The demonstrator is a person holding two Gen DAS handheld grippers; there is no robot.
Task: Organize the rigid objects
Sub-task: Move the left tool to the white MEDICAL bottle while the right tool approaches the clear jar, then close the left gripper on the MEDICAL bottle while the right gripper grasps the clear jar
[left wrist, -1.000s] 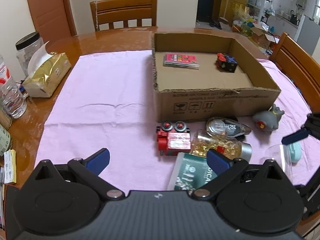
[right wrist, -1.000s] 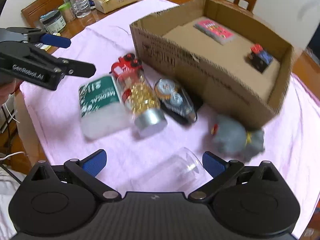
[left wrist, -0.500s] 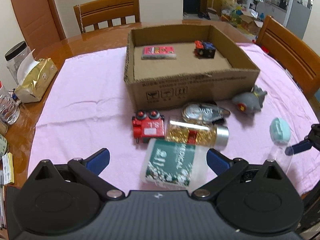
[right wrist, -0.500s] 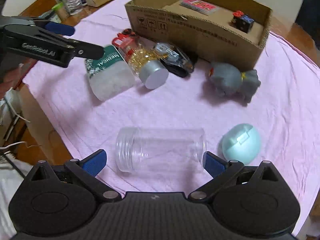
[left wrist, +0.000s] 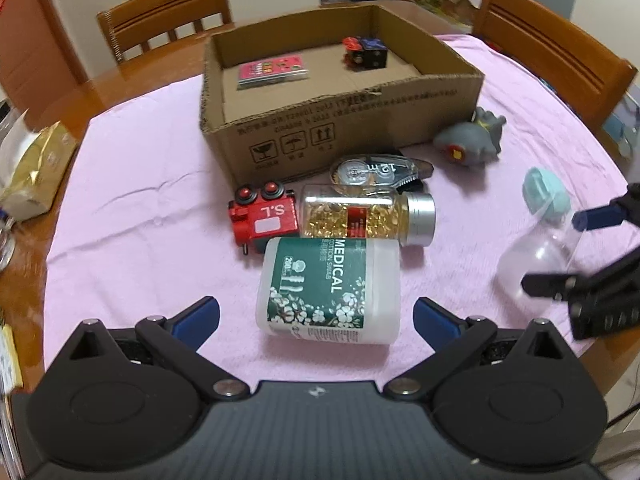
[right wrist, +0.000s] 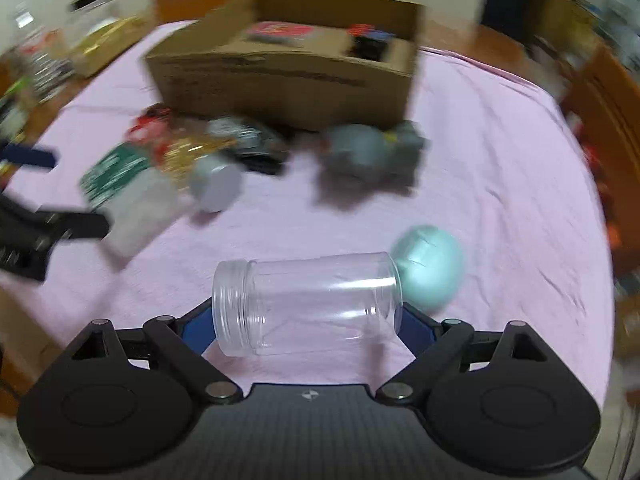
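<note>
Jar (right wrist: 306, 304) lies crosswise between closing right gripper (right wrist: 306, 326) fingers.

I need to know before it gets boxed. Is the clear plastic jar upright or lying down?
Lying on its side: the clear plastic jar rests lengthwise on the pink cloth.

A pink cloth (left wrist: 152, 200) covers most of a wooden table (left wrist: 116, 84). 2 wooden chairs stand at the table: 1 (left wrist: 168, 12) behind its far edge, 1 (left wrist: 548, 48) at the right. On the bare wood at the left lies a gold tissue pack (left wrist: 32, 168), with white tissue sticking out of its top. Beyond the table, the far room is blurred clutter.
</note>
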